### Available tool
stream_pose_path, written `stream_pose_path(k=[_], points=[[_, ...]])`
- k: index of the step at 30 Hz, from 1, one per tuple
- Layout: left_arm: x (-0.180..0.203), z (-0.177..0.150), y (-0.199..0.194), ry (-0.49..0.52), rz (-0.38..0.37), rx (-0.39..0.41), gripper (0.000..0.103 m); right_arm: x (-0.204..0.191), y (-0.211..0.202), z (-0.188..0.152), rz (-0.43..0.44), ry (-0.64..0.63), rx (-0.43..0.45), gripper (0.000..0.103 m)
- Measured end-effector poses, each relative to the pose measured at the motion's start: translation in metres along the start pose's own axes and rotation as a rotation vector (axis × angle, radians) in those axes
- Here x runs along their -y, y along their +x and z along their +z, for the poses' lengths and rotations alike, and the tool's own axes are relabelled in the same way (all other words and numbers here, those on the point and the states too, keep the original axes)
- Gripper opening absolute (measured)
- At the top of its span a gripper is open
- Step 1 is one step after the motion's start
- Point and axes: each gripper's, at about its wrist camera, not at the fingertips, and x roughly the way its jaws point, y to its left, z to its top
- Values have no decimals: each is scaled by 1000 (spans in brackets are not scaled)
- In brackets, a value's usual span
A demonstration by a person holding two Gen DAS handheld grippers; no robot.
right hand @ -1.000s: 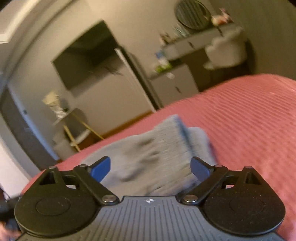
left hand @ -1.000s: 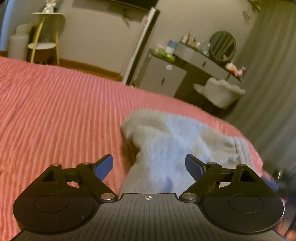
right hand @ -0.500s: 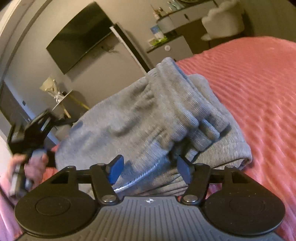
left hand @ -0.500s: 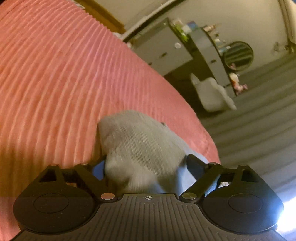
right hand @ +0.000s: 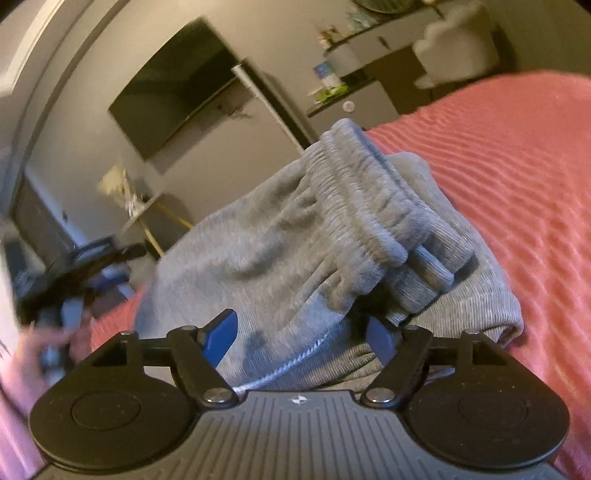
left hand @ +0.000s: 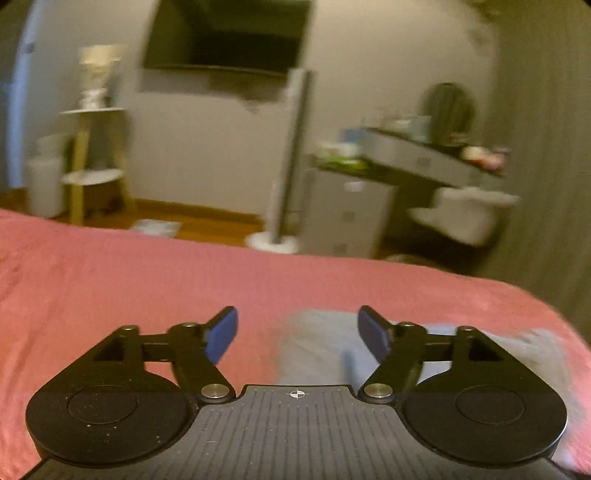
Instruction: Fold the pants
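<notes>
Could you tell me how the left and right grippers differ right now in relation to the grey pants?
The left gripper sits over the pink bedspread, pants low and off-centre; the right gripper has folded fabric between its jaws. The left view is blurred; the right shows the waistband sharply. Both have jaws apart.

One pair of grey pants (right hand: 295, 236) lies bunched on one bed with a pink ribbed cover (right hand: 517, 177). Two grippers show: the left gripper (left hand: 297, 334) and the right gripper (right hand: 301, 336), each with two blue-padded fingers. One wall television (left hand: 225, 35), one side stand (left hand: 92, 162), one round mirror (left hand: 448, 107).
</notes>
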Motion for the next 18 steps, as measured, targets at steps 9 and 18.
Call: stream_pose_path(k=[9, 18], points=[[-7, -46, 83, -145, 56, -309, 103, -5, -4, -9, -9, -56, 10, 80], [-41, -31, 55, -149, 358, -328, 96, -11, -3, -12, 3, -96, 19, 90]])
